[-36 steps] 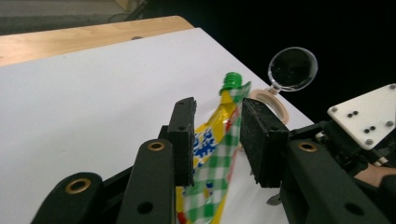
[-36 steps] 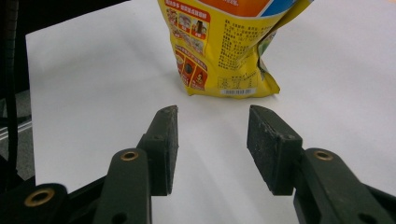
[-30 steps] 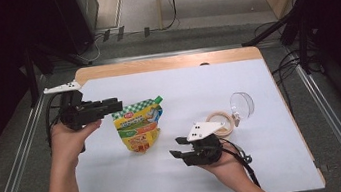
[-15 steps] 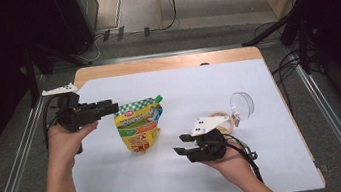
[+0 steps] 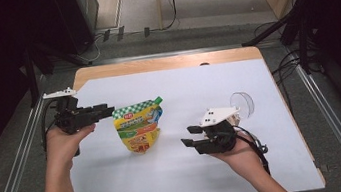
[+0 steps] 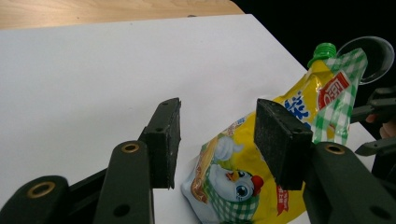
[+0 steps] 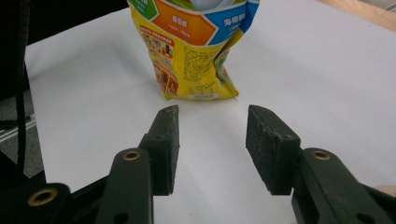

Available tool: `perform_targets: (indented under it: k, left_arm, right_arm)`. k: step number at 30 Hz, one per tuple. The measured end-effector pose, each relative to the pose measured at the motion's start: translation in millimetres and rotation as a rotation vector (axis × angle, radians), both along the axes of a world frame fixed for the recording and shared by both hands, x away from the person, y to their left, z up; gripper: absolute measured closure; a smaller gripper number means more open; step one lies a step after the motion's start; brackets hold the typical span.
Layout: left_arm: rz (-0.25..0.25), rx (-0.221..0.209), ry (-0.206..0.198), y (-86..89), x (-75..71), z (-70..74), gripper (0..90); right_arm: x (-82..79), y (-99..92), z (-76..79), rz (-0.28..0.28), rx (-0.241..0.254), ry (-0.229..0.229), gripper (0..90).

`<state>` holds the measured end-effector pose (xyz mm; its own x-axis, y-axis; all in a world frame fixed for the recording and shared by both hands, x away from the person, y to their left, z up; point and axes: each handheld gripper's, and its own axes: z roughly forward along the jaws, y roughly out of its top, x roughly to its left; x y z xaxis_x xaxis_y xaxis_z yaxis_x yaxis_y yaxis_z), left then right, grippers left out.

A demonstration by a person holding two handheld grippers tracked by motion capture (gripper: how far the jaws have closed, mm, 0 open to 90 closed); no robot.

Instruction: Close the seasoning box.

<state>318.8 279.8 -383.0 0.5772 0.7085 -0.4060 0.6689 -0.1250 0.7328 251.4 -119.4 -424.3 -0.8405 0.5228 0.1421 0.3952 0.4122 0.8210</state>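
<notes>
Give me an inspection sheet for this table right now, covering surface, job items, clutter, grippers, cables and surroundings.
Surface: white sheet over a wooden table, no spills seen.
Job's things: yellow spouted pouch with green cap lying flat near the middle; clear glass on its side at the right.
Clutter: nothing seen.
Grippers: left gripper open, jaws pointing at the pouch's top; right gripper open, jaws facing the pouch's bottom edge; neither touches it.
Cables: black cable trails from the right gripper across the sheet; more cables on the floor beyond the table.
Surroundings: metal rails beside the table, dark stands, wooden furniture behind.
</notes>
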Motion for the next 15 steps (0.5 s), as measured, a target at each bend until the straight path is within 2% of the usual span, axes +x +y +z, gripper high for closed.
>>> perform_targets:
  k: [8,15]
  left_arm:
    - [0.012,0.01,0.019,0.4,3.4,-10.1,50.4]
    - [0.0,0.02,0.027,-2.9,5.7,-16.2,50.5]
  right_arm:
    - [4.9,-17.7,13.8,-0.029,0.015,-0.01,56.7]
    - [10.0,-31.8,22.5,-0.063,0.006,-0.014,57.1]
